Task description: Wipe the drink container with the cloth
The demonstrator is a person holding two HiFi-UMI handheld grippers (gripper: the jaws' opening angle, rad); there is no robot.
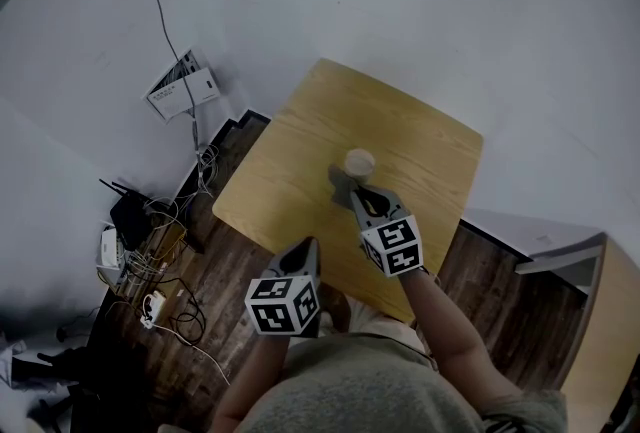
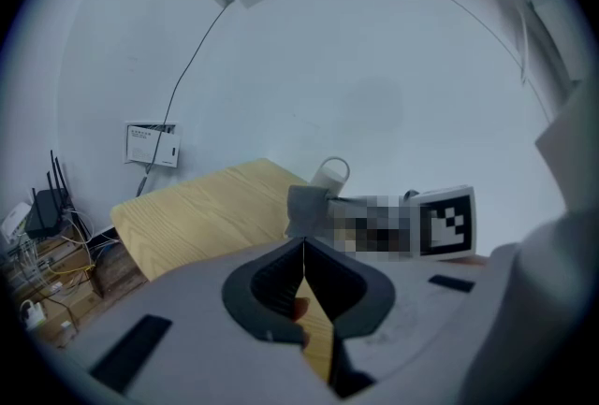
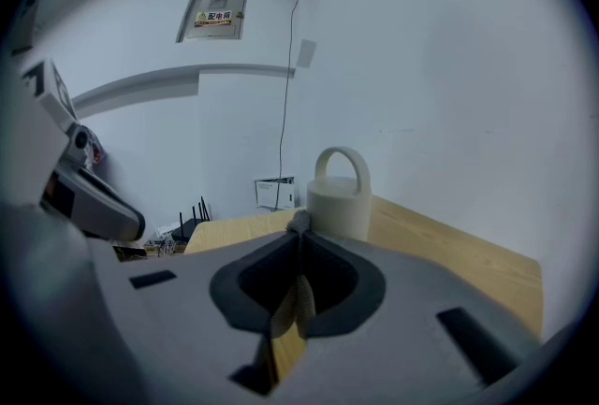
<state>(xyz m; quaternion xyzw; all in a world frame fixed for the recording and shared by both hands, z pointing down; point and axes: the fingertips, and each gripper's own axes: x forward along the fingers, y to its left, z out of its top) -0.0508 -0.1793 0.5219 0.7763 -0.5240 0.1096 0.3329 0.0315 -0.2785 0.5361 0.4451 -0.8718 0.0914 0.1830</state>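
Observation:
A cream drink container with a loop handle stands upright on the wooden table. My right gripper is shut on a grey cloth, which hangs just in front of the container. In the right gripper view the cloth pokes out at the jaw tips of the right gripper, right before the container. My left gripper is shut and holds nothing, near the table's front edge. From the left gripper I see the container and the cloth ahead.
On the dark wood floor to the table's left lie a router, tangled cables and a power strip. A white box sits by the wall. A white shelf edge stands at the right.

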